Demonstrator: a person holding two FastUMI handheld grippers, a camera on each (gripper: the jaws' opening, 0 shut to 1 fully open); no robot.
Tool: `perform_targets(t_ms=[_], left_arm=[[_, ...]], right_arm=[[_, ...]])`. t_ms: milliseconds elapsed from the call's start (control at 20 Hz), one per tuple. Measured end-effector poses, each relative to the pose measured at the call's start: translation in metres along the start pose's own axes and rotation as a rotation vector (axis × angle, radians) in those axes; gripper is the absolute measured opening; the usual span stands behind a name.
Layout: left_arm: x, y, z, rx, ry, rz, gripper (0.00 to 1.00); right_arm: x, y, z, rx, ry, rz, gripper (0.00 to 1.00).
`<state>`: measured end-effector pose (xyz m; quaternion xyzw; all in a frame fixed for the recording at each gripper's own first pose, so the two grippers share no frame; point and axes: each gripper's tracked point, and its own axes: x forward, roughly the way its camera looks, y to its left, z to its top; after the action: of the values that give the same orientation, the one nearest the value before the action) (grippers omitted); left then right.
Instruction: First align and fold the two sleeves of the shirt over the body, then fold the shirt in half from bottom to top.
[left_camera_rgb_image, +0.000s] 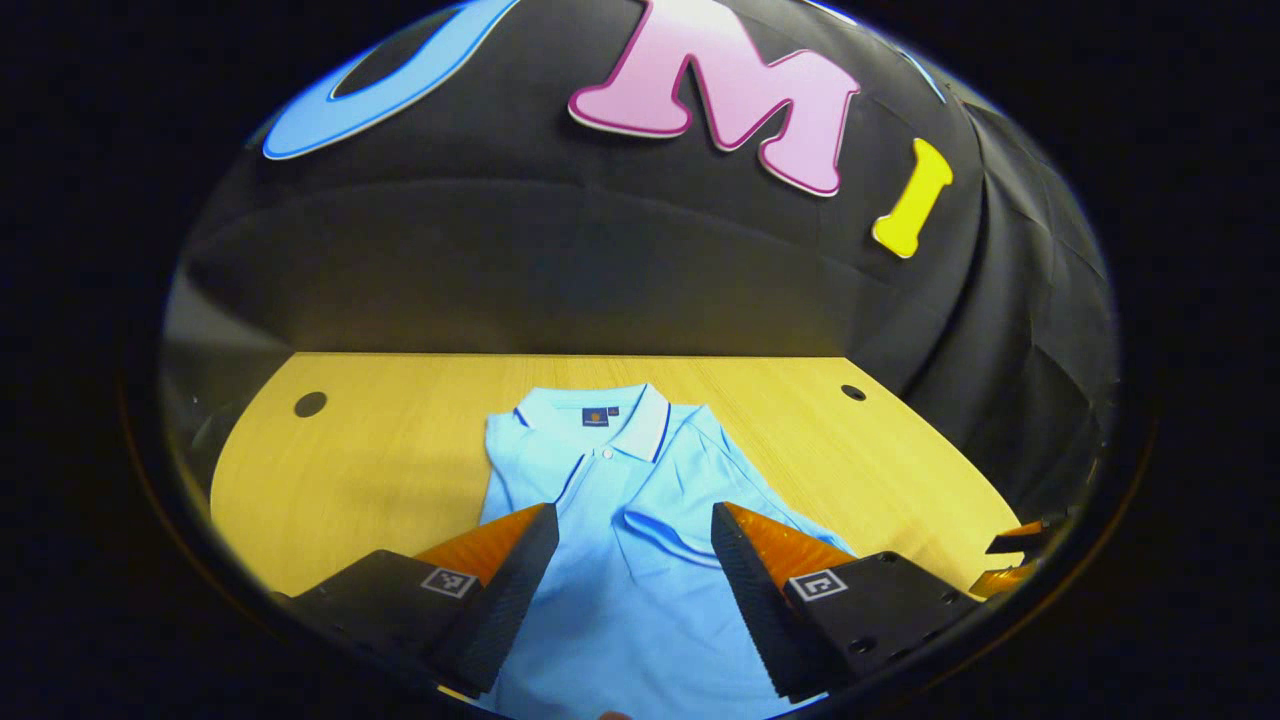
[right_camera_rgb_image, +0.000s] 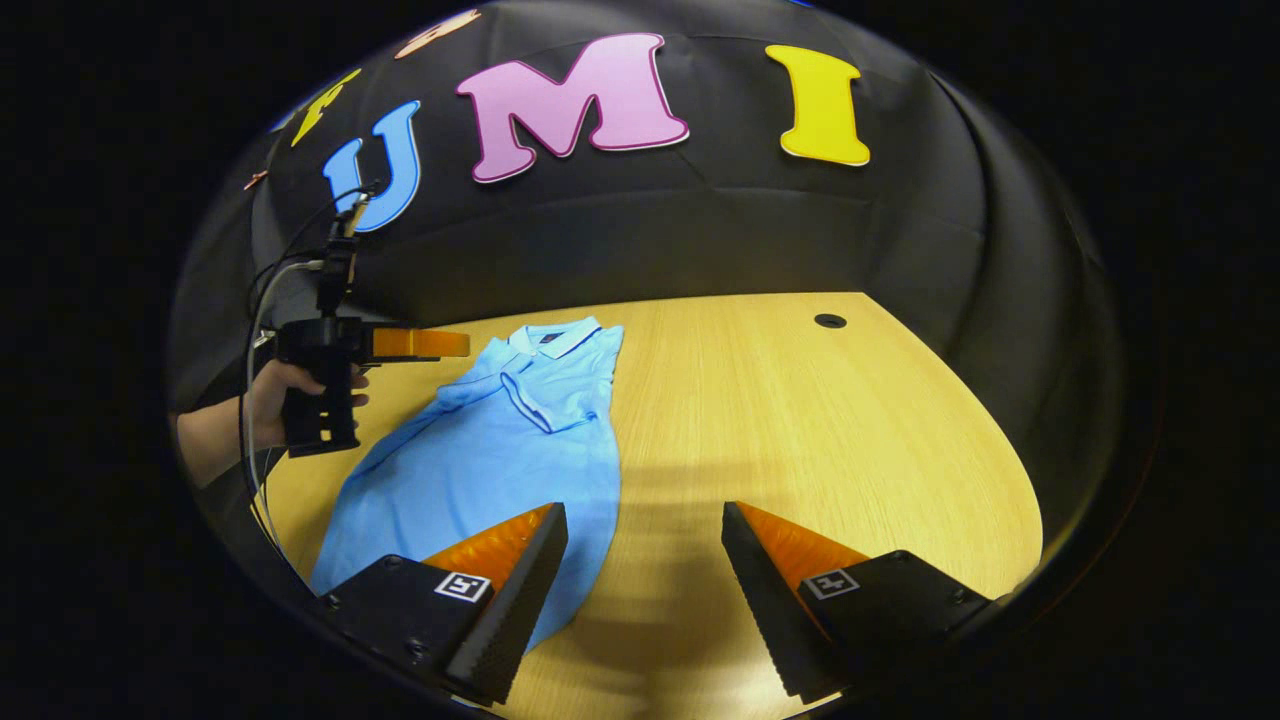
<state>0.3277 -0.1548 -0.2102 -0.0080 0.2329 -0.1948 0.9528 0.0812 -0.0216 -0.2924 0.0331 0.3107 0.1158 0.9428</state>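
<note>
Hand (right_camera_rgb_image: 268, 400) w/ left claw (right_camera_rgb_image: 455, 344) seen beside shirt (right_camera_rgb_image: 490, 450), right gripper view.

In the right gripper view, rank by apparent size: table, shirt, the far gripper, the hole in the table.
1. Table
2. Shirt
3. Left gripper, held in a hand; it sits farther off, so its rank is apparent only
4. Hole

The site is presenting as a staged recording booth, not a lived-in home. Black cloth (right_camera_rgb_image: 700, 240) is hanging as the wall across the upper half of both views. A light wooden desk (right_camera_rgb_image: 800, 420) with round cable holes (right_camera_rgb_image: 829, 321) is filling the lower half, suggesting office-type furniture under artificial light.
</note>
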Motion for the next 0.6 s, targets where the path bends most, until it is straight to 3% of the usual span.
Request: perform_targets(t_ms=[100,250,400,600], left_arm=[[-0.040,0.004,-0.011,0.012,-0.015,0.024,0.98],[-0.097,0.013,-0.033,0.004,-0.023,0.072,0.97],[-0.145,0.009,-0.071,-0.027,0.028,0.067,0.98],[-0.198,0.014,-0.123,0.002,0.086,0.126,0.97]], right_arm=[[-0.006,0.014,-0.007,0.009,0.012,0.018,0.99],[-0.017,0.036,-0.022,0.018,0.033,0.042,0.99],[-0.030,0.056,-0.043,0.024,0.065,0.048,0.99],[-0.043,0.084,-0.072,0.066,0.108,0.064,0.99]])
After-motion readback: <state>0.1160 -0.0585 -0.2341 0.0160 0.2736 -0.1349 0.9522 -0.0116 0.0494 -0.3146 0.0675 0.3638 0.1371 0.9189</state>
